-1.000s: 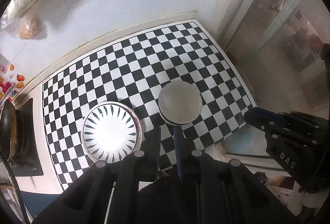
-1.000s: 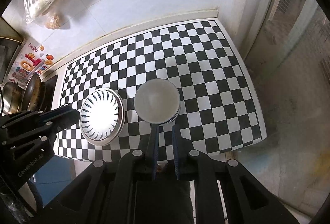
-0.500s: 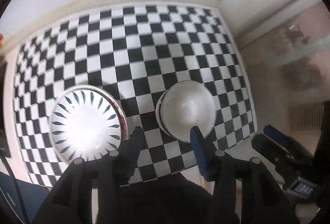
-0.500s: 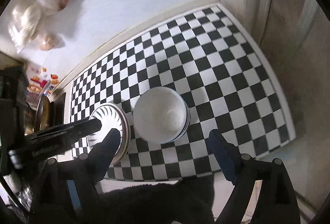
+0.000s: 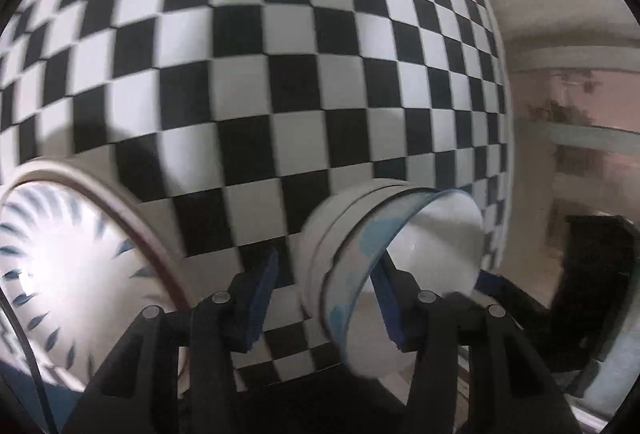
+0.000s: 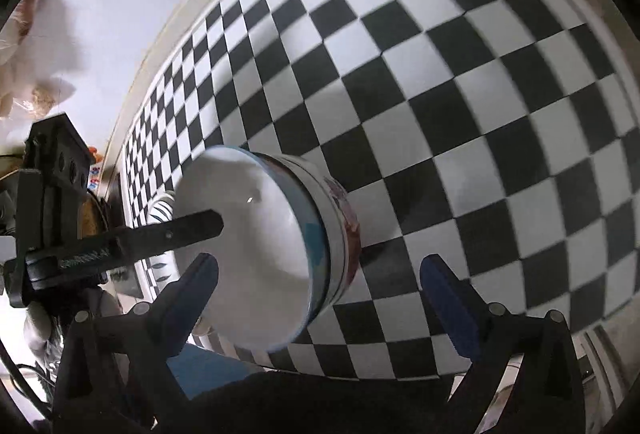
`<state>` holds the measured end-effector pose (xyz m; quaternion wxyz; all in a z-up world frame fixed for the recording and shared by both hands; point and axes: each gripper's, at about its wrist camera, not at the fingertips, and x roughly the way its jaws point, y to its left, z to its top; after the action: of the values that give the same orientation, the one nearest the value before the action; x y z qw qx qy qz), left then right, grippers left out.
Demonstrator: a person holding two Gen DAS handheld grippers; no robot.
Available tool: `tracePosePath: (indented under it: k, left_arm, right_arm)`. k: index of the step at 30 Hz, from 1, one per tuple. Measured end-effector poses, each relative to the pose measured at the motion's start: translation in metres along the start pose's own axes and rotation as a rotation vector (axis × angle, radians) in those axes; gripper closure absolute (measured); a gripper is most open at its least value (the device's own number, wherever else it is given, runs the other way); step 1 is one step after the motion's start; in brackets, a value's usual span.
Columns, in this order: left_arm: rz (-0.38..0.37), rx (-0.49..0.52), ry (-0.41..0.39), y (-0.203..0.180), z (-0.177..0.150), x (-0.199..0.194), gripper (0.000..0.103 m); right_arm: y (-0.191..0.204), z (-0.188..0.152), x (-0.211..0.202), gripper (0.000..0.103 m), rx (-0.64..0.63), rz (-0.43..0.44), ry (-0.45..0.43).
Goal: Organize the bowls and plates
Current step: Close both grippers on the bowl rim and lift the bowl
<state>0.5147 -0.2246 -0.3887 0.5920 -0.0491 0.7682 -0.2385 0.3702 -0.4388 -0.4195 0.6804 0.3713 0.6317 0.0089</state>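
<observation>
Carefully, the left tongs [image 5: 324,298] straddled the stacked bowls' [image 5: 360,254] rim (jaws parted, nothing gripped), beside the patterned plate [image 5: 72,266]; right tongs [image 6: 320,298] gaped wide, empty.

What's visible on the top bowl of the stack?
The top bowl looks like glossy white ceramic inside with blue blotches outside. It nests upright in other bowls on the checkered mat. The left gripper straddles its near wall, one finger inside; contact is unclear. The right gripper is open around the stack.
</observation>
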Motion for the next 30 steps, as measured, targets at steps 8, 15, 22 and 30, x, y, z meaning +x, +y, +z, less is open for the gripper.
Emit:
tracePosePath:
  k: [8,15,22,30]
  left_arm:
    - [-0.033,0.007,0.073,-0.002,0.014,0.034,0.056]
    - [-0.050,0.025,0.027,-0.003,0.008,0.033,0.058]
    - [-0.043,0.017,-0.002,0.001,0.004,0.031,0.059]
    - [-0.038,0.022,-0.033,0.000,-0.001,0.023,0.059]
  right_arm:
    - [-0.002,0.013,0.045,0.031,0.010,0.026,0.102]
    - [-0.016,0.016,0.063,0.049,0.061,0.087,0.103]
    - [-0.012,0.009,0.064,0.051,0.055,0.093,0.095]
    - [0.006,0.007,0.066,0.053,0.031,0.098,0.091]
